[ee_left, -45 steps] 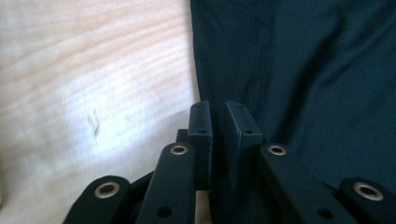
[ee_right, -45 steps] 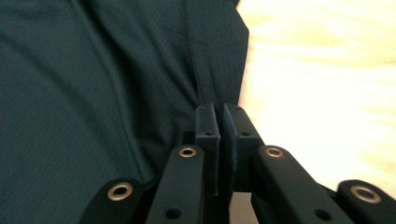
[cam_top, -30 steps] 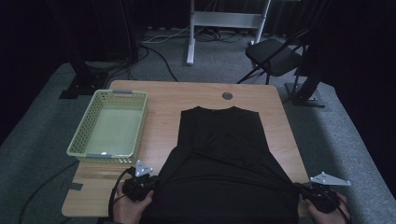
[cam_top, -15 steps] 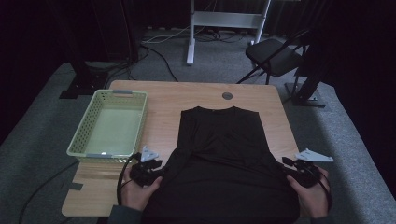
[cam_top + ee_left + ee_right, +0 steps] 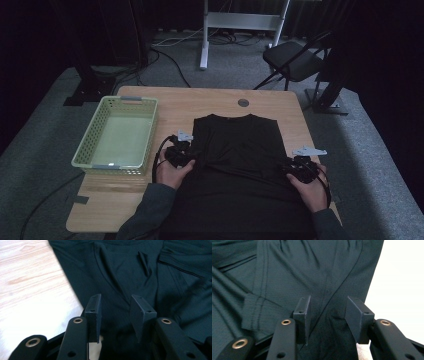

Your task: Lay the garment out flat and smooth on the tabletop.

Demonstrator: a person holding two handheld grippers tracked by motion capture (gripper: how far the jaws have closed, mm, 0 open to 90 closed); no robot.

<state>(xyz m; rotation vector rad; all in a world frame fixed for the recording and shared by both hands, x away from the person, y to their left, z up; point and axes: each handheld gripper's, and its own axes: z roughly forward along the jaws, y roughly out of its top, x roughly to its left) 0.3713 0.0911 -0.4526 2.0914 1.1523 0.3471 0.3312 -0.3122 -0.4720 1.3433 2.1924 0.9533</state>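
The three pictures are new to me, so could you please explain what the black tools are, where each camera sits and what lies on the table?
A person holds a hand-held two-jaw gripper in each hand: the left gripper and the right gripper. The high view looks down on the wooden table; the other two cameras ride on the grippers and look along their black jaws. A black shirt lies spread on the table, with a green basket beside it. Both grippers' jaws have just been opening; they stand apart over the cloth and grip nothing.
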